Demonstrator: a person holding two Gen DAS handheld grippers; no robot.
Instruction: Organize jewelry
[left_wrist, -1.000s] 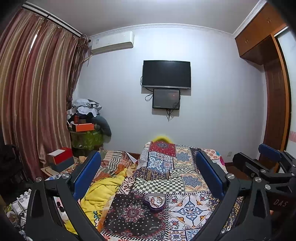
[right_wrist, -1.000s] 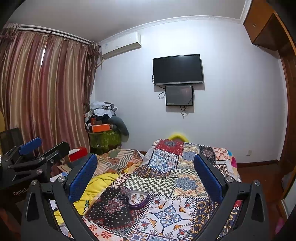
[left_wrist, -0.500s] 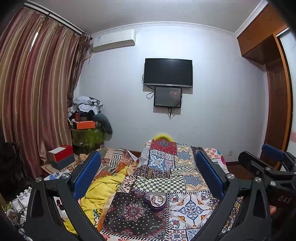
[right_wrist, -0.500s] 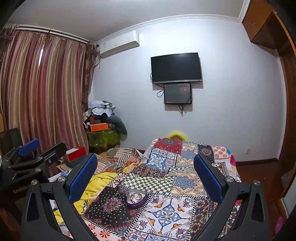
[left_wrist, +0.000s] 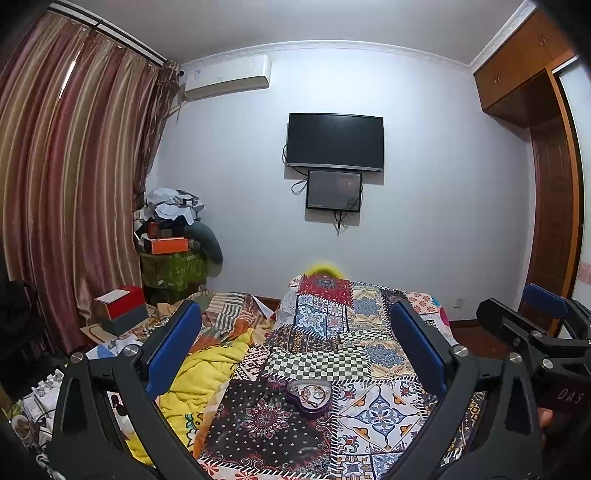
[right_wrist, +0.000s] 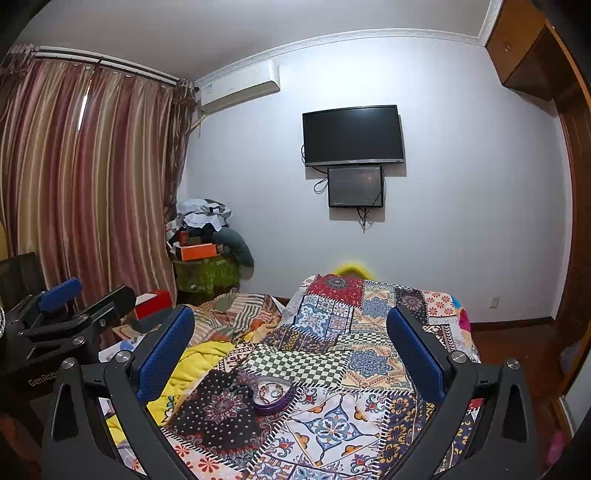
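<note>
A purple heart-shaped jewelry box (left_wrist: 309, 397) lies open on the patchwork bedspread (left_wrist: 369, 332), holding gold chains and rings. In the left wrist view it sits low between the wide-apart blue pads of my left gripper (left_wrist: 295, 339), which is open and empty, well above and behind it. The same box (right_wrist: 271, 396) shows in the right wrist view, low and left of centre between the spread pads of my right gripper (right_wrist: 291, 339), also open and empty. Each gripper appears at the edge of the other's view: the right gripper (left_wrist: 532, 325) and the left gripper (right_wrist: 74, 310).
A yellow blanket (left_wrist: 199, 384) is bunched on the bed's left side. Boxes and a pile of clothes (left_wrist: 173, 236) stand in the left corner by striped curtains (left_wrist: 66, 184). A television (left_wrist: 334, 142) hangs on the far wall. A wooden wardrobe (left_wrist: 546, 184) fills the right.
Both grippers have lifted or tilted slightly; the jewelry box has slid a little lower in each view and more of the wall shows. Both stay open.
</note>
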